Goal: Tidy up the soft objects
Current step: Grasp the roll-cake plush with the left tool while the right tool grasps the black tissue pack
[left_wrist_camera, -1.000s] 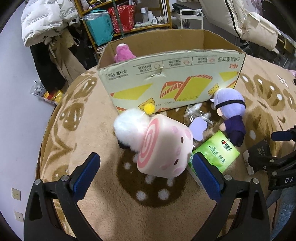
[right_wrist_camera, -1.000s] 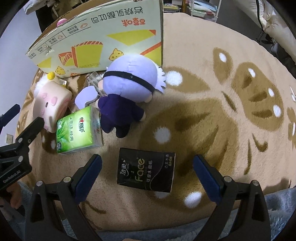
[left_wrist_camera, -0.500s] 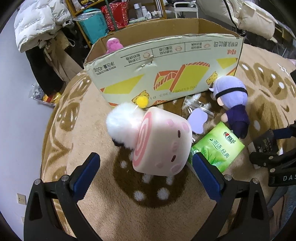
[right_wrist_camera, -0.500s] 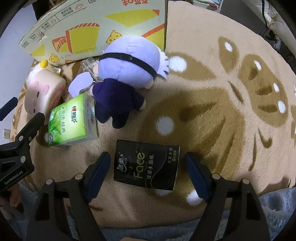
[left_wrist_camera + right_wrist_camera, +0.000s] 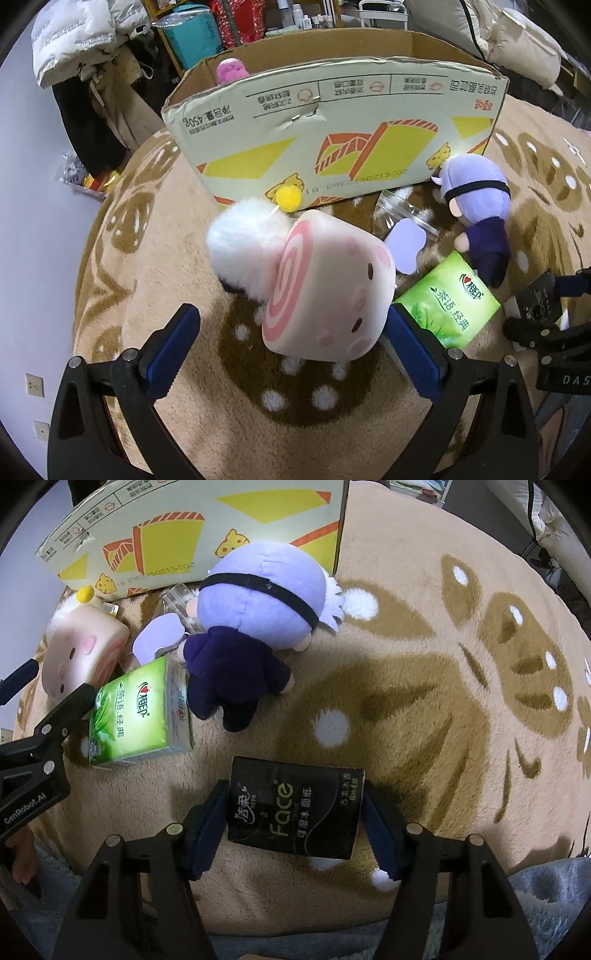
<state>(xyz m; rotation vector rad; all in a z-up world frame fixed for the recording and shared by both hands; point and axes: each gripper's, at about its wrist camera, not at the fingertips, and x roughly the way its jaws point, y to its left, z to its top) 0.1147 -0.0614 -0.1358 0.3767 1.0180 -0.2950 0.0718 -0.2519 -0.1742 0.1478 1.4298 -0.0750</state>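
Black pack (image 5: 295, 808): one, glossy, rectangular, pinched between right claw (image 5: 291, 821) pads.
Left claw (image 5: 291, 343): spread; one squashy pink roll plush (image 5: 325, 291) between fingers.
Green pack (image 5: 136, 712): one, left of right claw.

A tan plush rug (image 5: 424, 672) with brown patterns carries a printed cardboard box (image 5: 332, 129), pink swirl-roll plush (image 5: 328, 295), purple-haired doll (image 5: 255, 627), green tissue pack (image 5: 140, 716) and black tissue pack (image 5: 295, 812).

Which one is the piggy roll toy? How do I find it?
Find the big cardboard box on the brown rug. Just in front of it lies the pink roll plush, beside a green tissue pack. Only it has a pink swirl end and a piggy face.
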